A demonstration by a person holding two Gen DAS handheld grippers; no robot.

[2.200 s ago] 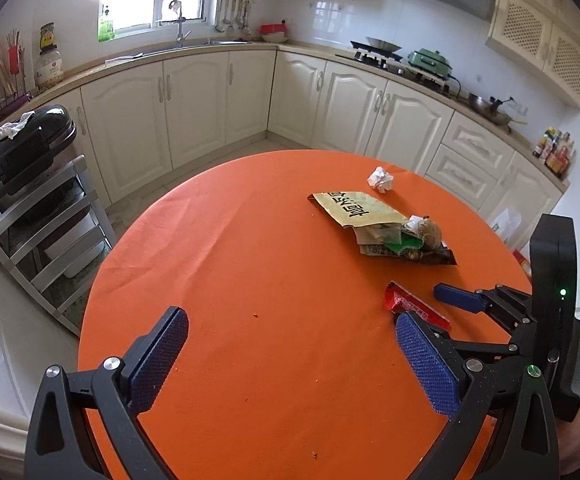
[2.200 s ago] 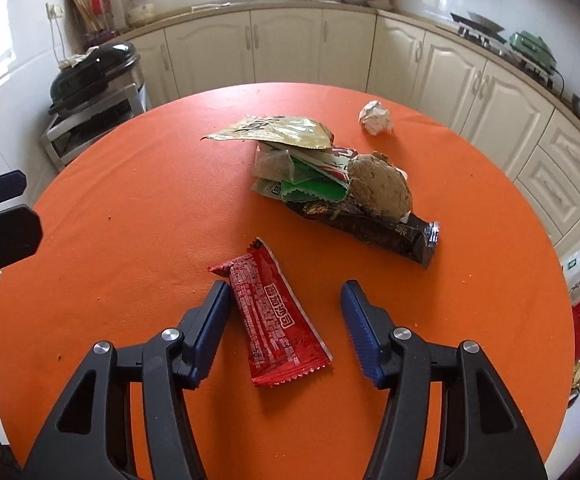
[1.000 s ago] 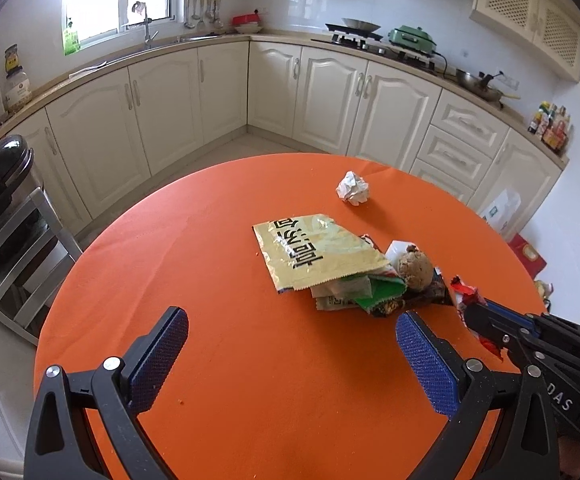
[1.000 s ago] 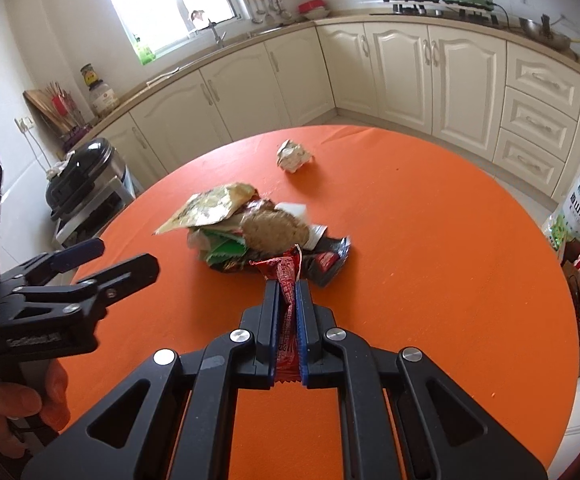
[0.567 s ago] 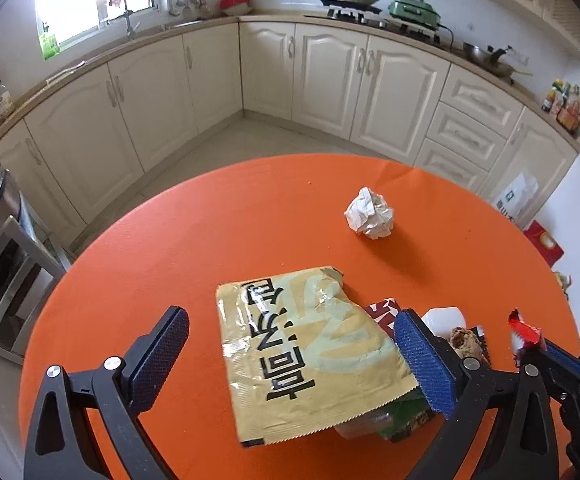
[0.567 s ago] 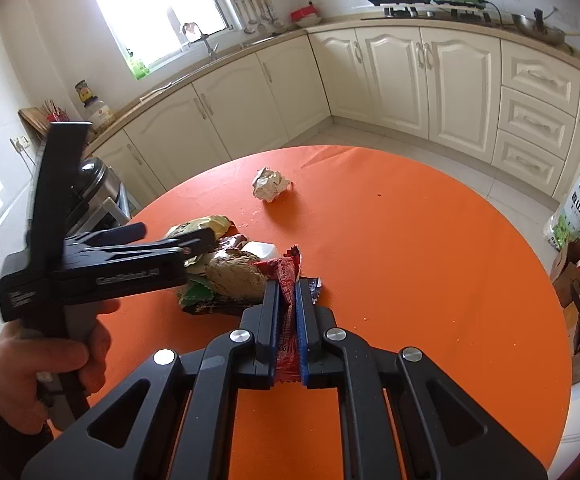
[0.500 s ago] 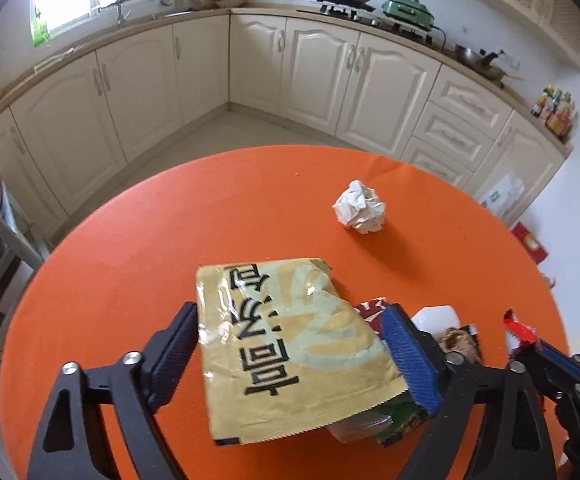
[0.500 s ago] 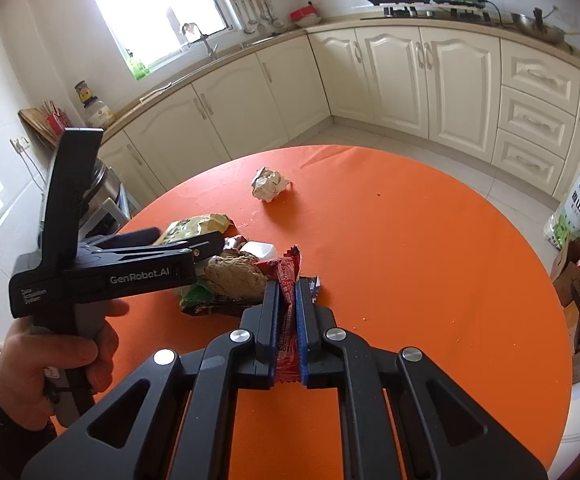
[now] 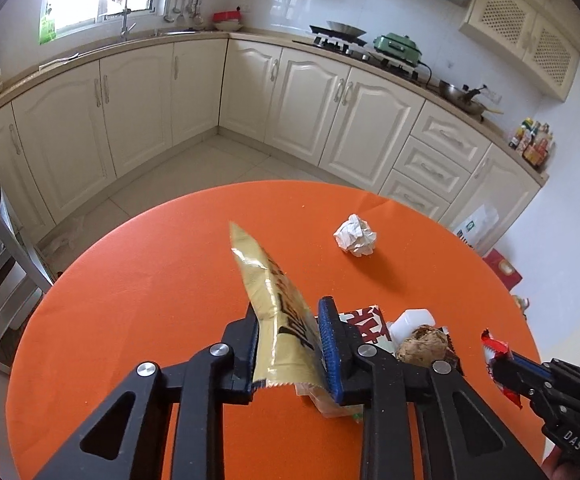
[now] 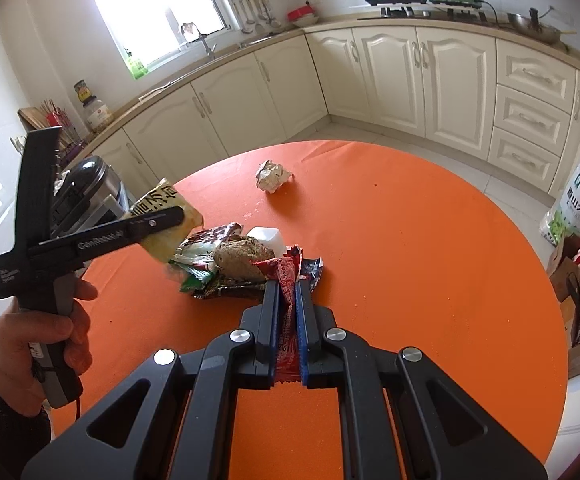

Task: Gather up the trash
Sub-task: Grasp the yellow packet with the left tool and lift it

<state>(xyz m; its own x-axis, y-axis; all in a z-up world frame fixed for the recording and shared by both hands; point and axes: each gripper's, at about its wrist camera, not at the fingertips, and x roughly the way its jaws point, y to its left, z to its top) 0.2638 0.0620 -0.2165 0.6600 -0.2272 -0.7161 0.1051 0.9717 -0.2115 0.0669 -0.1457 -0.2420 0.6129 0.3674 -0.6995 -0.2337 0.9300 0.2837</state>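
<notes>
On the round orange table (image 9: 129, 300) lies a trash pile: a brown lump (image 10: 241, 258), a white tub (image 10: 264, 237) and dark and green wrappers. My left gripper (image 9: 288, 310) is closing, its blue pads pressing a gold snack wrapper (image 9: 265, 280) that stands buckled on edge between them. From the right wrist view the same gold wrapper (image 10: 165, 200) sticks up past the left gripper (image 10: 169, 214), just left of the pile. My right gripper (image 10: 287, 286) is shut on a red wrapper (image 10: 287, 320), hovering at the pile's near edge. A crumpled paper ball (image 9: 355, 235) lies alone farther back.
Cream kitchen cabinets (image 9: 310, 92) curve around behind the table. A metal rack with a black appliance (image 10: 85, 184) stands at the left. Bags and boxes (image 10: 578, 216) sit on the floor at the right. A person's hand (image 10: 41, 336) holds the left gripper.
The left gripper moved in over the pile and its jaws came together on the gold wrapper, which folded up on edge. The right gripper stayed still, holding the red wrapper.
</notes>
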